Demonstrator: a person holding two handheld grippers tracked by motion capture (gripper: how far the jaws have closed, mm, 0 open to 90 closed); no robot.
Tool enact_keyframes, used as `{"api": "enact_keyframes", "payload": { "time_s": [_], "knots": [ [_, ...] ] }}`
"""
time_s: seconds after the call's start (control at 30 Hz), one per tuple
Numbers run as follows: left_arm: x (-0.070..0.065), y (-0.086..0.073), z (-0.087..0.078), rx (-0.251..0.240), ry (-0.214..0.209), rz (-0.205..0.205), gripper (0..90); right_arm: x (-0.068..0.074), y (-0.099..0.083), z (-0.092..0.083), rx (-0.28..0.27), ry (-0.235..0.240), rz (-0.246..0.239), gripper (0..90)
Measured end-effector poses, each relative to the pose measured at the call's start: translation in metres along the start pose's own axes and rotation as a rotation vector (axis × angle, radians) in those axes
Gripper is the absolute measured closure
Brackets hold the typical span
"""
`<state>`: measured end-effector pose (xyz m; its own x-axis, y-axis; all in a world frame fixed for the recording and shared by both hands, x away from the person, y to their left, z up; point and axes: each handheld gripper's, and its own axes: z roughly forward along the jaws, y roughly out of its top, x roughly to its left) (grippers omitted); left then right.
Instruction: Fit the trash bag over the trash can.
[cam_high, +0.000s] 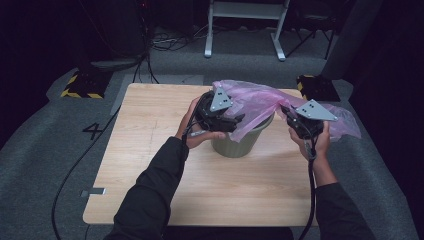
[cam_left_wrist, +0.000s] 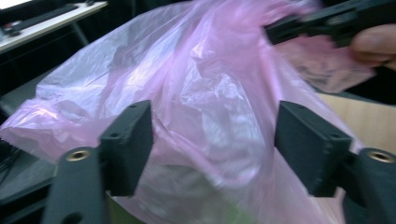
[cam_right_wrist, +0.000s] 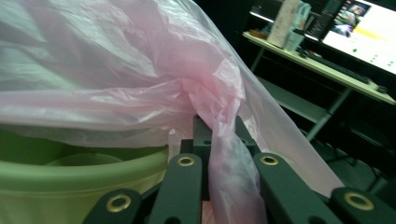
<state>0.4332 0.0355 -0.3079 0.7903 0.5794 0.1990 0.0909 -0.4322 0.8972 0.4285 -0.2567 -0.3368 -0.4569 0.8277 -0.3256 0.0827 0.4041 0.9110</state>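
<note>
Step in hand looks like lining the olive-green plastic bin (cam_high: 236, 142) with the thin translucent pink plastic bag (cam_high: 260, 102). The bin stands upright near the middle of the light wooden counter (cam_high: 150, 165). The bag is draped over the bin's mouth and spills off toward the right edge of the counter.

Right tongs (cam_right_wrist: 223, 140) are pinched on a gathered twist of the bag film, just beside the bin's rim. Grip reads as firm in the right gripper view.

Left tongs (cam_left_wrist: 212, 140) stand wide. Bag film lies between the jaws but the pads do not press on it. In the high view the left tongs (cam_high: 235, 120) sit over the near-left side of the bin mouth.

To do it well, as judged:
- Right tongs should hold tension so the film does not slide back across the mouth.
- Left tongs should close on a single layer at the bag's open edge, not on a bunched fold.
- The two should then pull apart and down, so the hem wraps outside the rim.
- Keep the pull slow, since thin film stretches and tears at a pinch point.

Hard to make out:
- The bag's open edge cannot be told apart from its folds.
- The inside of the bin is covered by film.
- The left gripper view is motion-blurred.
- The far rim of the bin is hidden under the bag.
</note>
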Motion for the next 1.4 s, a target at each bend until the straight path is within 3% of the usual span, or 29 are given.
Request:
{"api": "enact_keyframes", "payload": {
  "time_s": [0.1, 0.17, 0.3, 0.5, 1.0, 1.2, 1.4],
  "knots": [
    [0.004, -0.003, 0.005, 0.019, 0.003, 0.003, 42.3, 0.0, -0.002, -0.003, -0.023, 0.026, 0.013, 86.0],
    [0.008, -0.005, 0.008, 0.011, -0.026, -0.016, 51.4, 0.0, -0.003, -0.005, -0.034, 0.032, 0.015, 86.3],
    [0.012, -0.009, 0.013, 0.047, -0.015, 0.006, 64.3, 0.0, -0.004, -0.011, -0.076, 0.072, 0.028, 86.7],
    [0.016, -0.012, 0.019, 0.095, -0.032, 0.036, 72.5, 0.005, -0.002, -0.017, -0.108, 0.095, 0.013, 86.8],
    [0.024, -0.016, 0.035, 0.188, -0.039, 0.037, 67.6, 0.017, 0.003, -0.019, -0.124, 0.156, -0.044, 87.4],
    [0.019, -0.013, 0.027, 0.144, -0.042, 0.022, 48.6, 0.026, 0.006, -0.015, -0.081, 0.191, -0.092, 87.0],
    [0.011, -0.005, 0.011, 0.095, -0.052, 0.036, 40.5, 0.027, 0.009, -0.013, -0.057, 0.193, -0.111, 87.2]
  ]
}}
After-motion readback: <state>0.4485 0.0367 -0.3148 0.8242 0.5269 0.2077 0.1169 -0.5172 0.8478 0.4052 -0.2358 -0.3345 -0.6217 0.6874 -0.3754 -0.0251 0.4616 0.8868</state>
